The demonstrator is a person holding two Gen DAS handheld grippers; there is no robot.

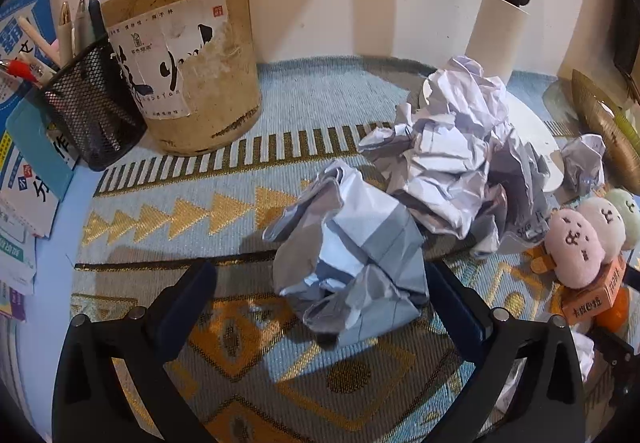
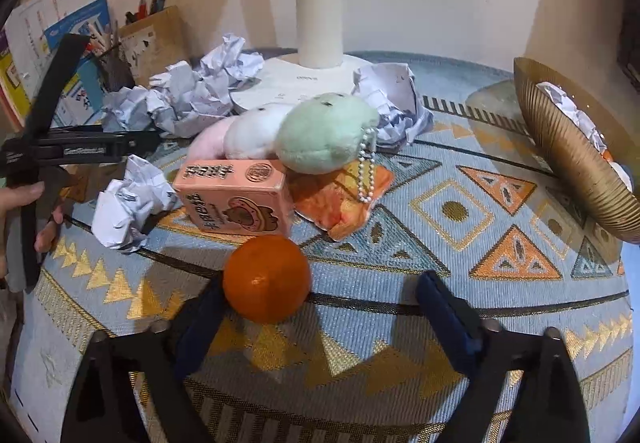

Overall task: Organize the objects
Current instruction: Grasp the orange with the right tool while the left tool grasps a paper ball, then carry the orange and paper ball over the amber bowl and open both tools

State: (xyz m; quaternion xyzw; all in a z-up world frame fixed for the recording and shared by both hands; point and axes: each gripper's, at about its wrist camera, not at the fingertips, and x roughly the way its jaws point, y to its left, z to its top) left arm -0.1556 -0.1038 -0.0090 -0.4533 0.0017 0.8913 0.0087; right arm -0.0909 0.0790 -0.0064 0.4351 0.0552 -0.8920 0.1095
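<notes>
Upper left, left wrist view: round cardboard pen holder [image 1: 188,71] bearing a torn white label [image 1: 168,55] with black brush-style Chinese calligraphy, a small red seal stamp and fine print, all too small to read. Far left: blue-and-white booklets [image 1: 24,147] with large Chinese characters, cropped. Centre, right wrist view: pink carton [image 2: 236,195] printed with Chinese characters and a round emblem. White lamp base [image 2: 296,83]: small grey brand mark, illegible.

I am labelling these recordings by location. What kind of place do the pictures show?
Probably a desk or study corner in a home. Pen holders full of pens stand by the wall, workbooks lean beside them, and a desk lamp stands on a patterned cloth among crumpled paper.
</notes>
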